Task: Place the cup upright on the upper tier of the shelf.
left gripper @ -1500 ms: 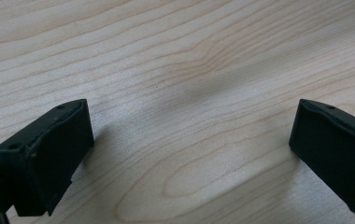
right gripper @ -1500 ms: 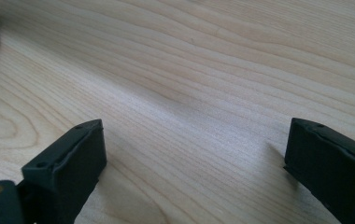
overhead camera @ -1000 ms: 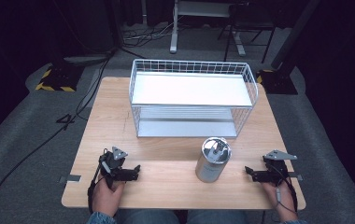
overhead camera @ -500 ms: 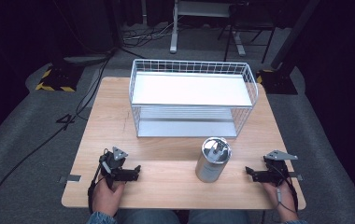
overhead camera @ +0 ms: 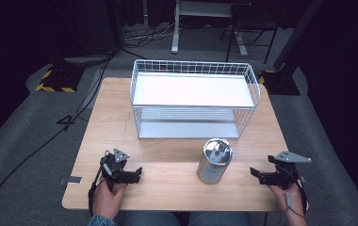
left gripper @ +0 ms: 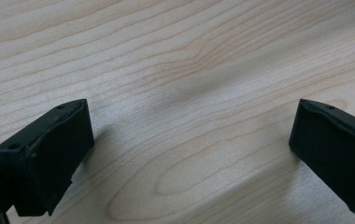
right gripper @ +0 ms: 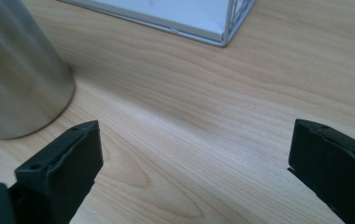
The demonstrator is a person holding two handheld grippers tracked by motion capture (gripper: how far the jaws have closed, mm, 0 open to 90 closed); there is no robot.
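Right gripper (overhead camera: 257,175) spread wide, its jaws having just been opening, nothing between them; smooth brushed-metal cylinder canister (overhead camera: 214,161) stands just beside its tips; left gripper (overhead camera: 137,174) likewise released over bare, grained wooden table (overhead camera: 167,188); white wire basket (overhead camera: 193,101) beyond.

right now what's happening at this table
A person sits at a wooden table with a two-jaw gripper in each hand. Neither holds anything. The left gripper rests open on bare wood. The right gripper is open, its jaws having just been opening with nothing between them, pointing toward the steel canister, which stands upright in front of a white wire rack.
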